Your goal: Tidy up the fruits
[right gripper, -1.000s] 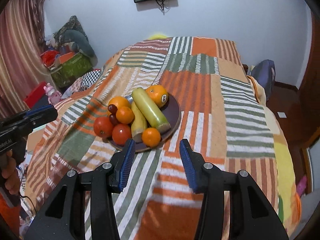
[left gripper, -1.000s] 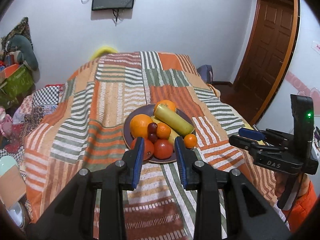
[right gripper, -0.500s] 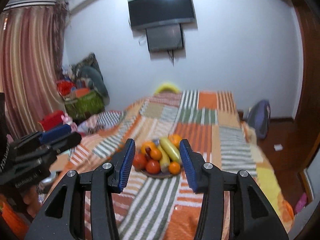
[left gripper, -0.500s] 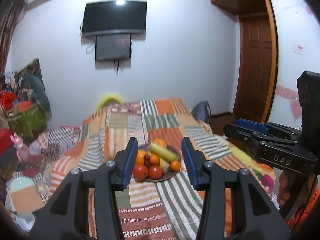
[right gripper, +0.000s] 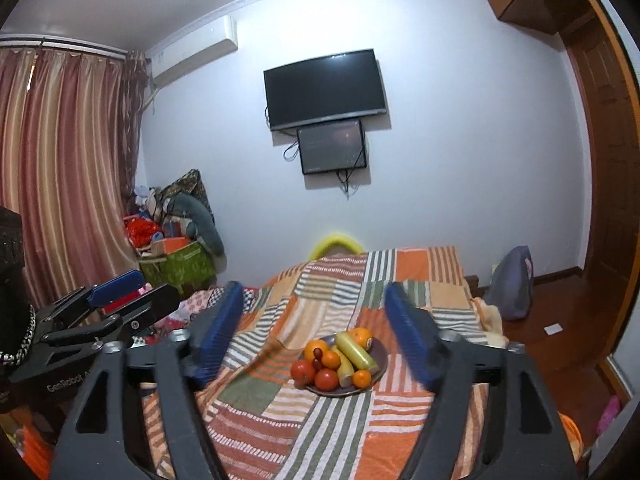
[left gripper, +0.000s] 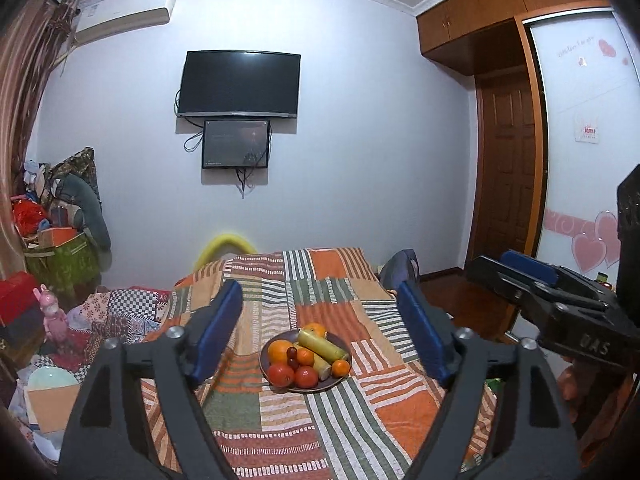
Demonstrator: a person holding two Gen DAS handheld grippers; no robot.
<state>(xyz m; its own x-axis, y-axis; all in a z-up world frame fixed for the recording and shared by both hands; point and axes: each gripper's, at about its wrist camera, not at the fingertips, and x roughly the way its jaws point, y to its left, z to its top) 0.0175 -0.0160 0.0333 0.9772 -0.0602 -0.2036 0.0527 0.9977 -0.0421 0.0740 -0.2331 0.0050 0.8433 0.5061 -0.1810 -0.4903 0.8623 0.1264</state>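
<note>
While each hand-held gripper (left gripper: pixel 320 332) (right gripper: pixel 312 332) is opening empty, the fruit plate (left gripper: pixel 345 376) sits unobstructed on the striped blanket (left gripper: pixel 360 420).

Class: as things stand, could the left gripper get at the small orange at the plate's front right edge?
Probably yes: the small orange lies exposed at the plate's rim, and the left gripper, jaws opening and empty, faces it unobstructed.

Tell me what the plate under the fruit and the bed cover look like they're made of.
Plate: dark brownish-purple, smooth with a faint sheen at the rim, probably glazed ceramic, though plastic can't be ruled out.
Bed cover: soft woven cloth, matte, in orange, green and white striped patches; it drapes and wrinkles over the bed, which points to a cotton-like fabric.
</note>
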